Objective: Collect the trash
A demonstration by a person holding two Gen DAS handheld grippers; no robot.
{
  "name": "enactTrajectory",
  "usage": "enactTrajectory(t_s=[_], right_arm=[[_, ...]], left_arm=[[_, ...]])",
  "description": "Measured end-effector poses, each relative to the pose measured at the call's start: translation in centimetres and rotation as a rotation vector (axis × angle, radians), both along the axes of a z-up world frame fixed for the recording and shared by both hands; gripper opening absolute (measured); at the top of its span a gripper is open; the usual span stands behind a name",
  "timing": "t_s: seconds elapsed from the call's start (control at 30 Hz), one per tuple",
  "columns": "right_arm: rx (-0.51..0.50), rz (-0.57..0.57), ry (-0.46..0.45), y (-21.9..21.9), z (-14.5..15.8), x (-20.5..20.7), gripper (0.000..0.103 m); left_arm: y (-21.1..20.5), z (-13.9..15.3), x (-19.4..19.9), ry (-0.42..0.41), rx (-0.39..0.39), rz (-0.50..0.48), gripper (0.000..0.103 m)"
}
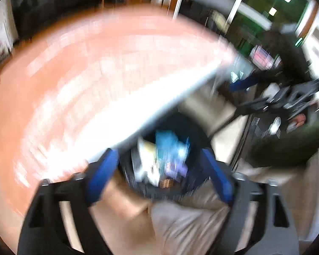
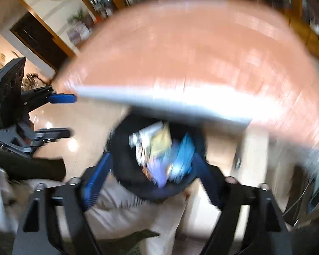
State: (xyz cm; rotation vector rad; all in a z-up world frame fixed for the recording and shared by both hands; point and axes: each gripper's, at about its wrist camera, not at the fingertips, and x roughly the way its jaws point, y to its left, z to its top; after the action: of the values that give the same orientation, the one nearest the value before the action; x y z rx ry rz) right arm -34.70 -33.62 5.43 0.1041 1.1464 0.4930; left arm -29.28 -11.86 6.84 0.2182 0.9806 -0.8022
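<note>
Both views are blurred by motion. A dark round trash bin (image 1: 193, 131) stands on the floor beside the table, holding blue, white, yellow and purple wrappers (image 1: 170, 148). My left gripper (image 1: 161, 159) is open and empty above the bin. The bin (image 2: 125, 148) and its wrappers (image 2: 161, 155) also show in the right wrist view. My right gripper (image 2: 153, 163) is open and empty above it. The left gripper (image 2: 61, 114) shows open at the left of the right wrist view. The right gripper (image 1: 253, 104) shows at the right of the left wrist view.
A reddish-brown table (image 1: 95, 74) with a pale edge fills the upper left and overhangs the bin; it also shows in the right wrist view (image 2: 202, 53). The person's beige trousers (image 1: 191, 223) are below the grippers. The pale floor (image 2: 85, 116) lies around the bin.
</note>
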Motion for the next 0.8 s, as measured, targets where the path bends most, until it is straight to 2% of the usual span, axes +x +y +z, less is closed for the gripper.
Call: enactTrajectory(t_s=[0.03,0.1,0.17,0.2,0.33,0.43,0.53,0.7,0.8], right_arm=[[-0.008,-0.039,-0.070,-1.0,1.8,1.1,0.099],[-0.021,-0.129,-0.154,-3.1,3.3,3.9,0.099],[-0.083,-0.286,-0.200,-6.1,3.1,8.7,0.099],[-0.117,-0.353,-0.207,-7.6,2.4,11.2,0.099],[-0.167,-0.472,-0.161,-12.1,-1.0,18.7,0.099],[-0.218,-0.521,-0.116,-14.4,-3.4,22.5,0.099],[-0.278,-0.507,-0.145,-15.2,-4.5,24.4,0.099],[-0.303,-0.485,-0.195,-15.8,-5.4,25.9,0.099],[-0.301,-0.493,-0.193,-16.2,-5.5,26.8,0.099]], left_arm=[[0.8,1.5,1.1,-0.047,-0.033,0.032,0.101],[2.1,3.1,4.2,-0.135,-0.052,0.146,0.101],[3.9,2.8,9.0,-0.184,-0.008,0.326,0.101],[5.0,1.8,12.1,-0.181,0.014,0.419,0.101],[7.6,-2.2,19.9,-0.107,0.068,0.602,0.101],[9.3,-4.6,23.9,-0.069,0.119,0.682,0.101],[10.3,-5.8,26.3,-0.035,0.113,0.745,0.101],[11.8,-6.3,27.9,-0.048,0.138,0.792,0.101],[11.8,-6.5,28.4,-0.066,0.171,0.795,0.101]])
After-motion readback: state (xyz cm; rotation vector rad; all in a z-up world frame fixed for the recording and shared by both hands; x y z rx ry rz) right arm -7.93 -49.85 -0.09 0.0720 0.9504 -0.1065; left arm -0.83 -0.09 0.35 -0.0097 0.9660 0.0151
